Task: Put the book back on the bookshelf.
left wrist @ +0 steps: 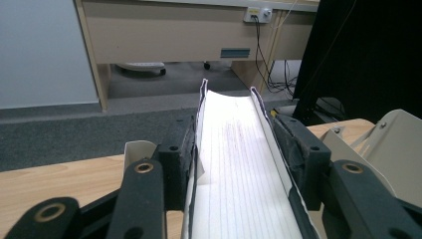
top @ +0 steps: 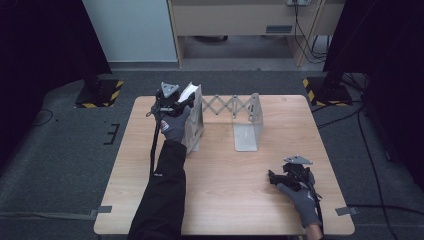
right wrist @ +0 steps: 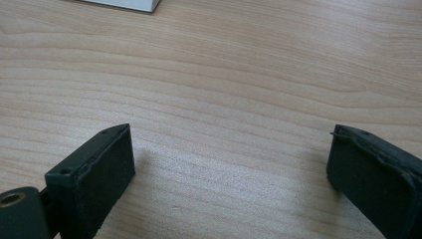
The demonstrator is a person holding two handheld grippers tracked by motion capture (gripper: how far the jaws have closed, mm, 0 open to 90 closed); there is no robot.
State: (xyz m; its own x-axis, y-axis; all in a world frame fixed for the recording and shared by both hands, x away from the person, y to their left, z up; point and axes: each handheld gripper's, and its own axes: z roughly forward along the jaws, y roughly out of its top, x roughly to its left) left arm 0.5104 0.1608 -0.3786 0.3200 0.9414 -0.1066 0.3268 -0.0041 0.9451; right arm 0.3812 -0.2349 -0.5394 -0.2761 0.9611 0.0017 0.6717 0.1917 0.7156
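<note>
My left gripper (top: pixel 181 102) is shut on a thin book (top: pixel 187 91) with white page edges and a dark cover, held over the left plate of a grey expandable book rack (top: pixel 248 122) at the table's far side. In the left gripper view the book (left wrist: pixel 234 164) runs between both jaws, its page edges facing up, and the rack's plate (left wrist: pixel 393 144) shows at the right. My right gripper (top: pixel 274 178) rests low over the wooden table (top: pixel 225 190) near the front right, open, with bare wood between its pads (right wrist: pixel 99 169).
The rack's right plate (top: pixel 253 115) stands upright with its base flat on the table, joined to the left one by a scissor link (top: pixel 225 105). Beyond the table lie grey carpet, a wooden desk (top: pixel 240 20), cables and black stand bases (top: pixel 97 92).
</note>
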